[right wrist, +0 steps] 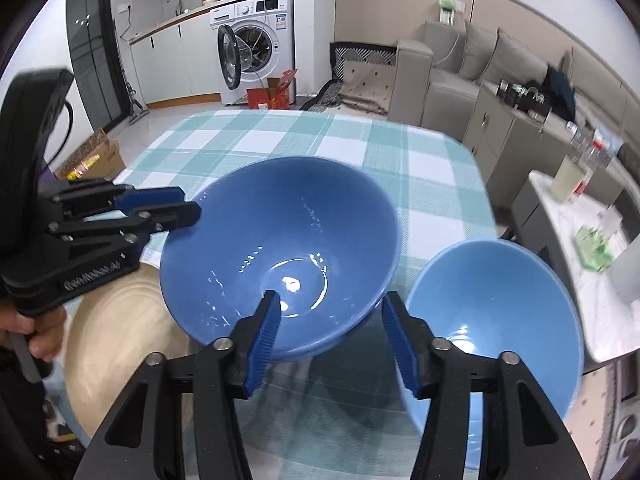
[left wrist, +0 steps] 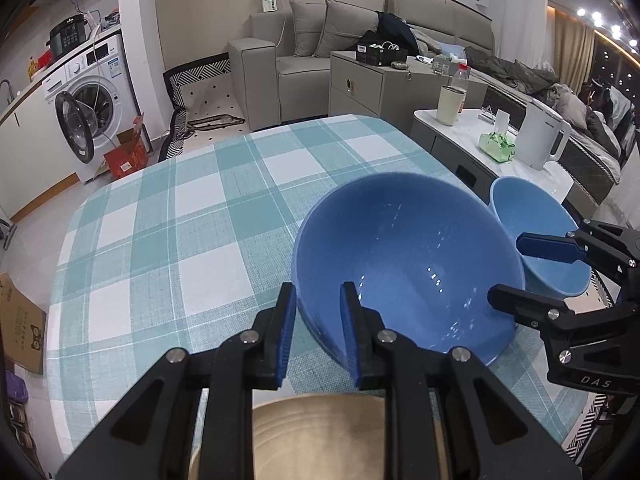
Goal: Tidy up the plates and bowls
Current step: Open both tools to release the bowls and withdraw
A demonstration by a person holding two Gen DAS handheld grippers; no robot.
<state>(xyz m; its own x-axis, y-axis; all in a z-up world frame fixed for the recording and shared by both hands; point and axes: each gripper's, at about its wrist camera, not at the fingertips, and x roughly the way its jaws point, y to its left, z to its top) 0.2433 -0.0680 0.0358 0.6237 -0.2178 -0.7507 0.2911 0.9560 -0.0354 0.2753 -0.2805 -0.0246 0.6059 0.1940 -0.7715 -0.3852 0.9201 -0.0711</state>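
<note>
Two bowls sit ahead: our left gripper (left wrist: 318, 300) pinches the dark blue bowl (left wrist: 408, 256) rim; our right gripper (right wrist: 330, 312) straddles its other edge, seemingly loose. Light blue bowl (right wrist: 492, 320) rightward; checked tablecloth (left wrist: 180, 220) bare beyond.

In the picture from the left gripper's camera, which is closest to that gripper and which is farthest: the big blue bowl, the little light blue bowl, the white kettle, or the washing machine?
From the left gripper, nearest first:
1. Big blue bowl, its rim between the fingers.
2. Little light blue bowl, just behind, to the right.
3. White kettle, on the side table off to the right.
4. Washing machine, far left across the room.
</note>
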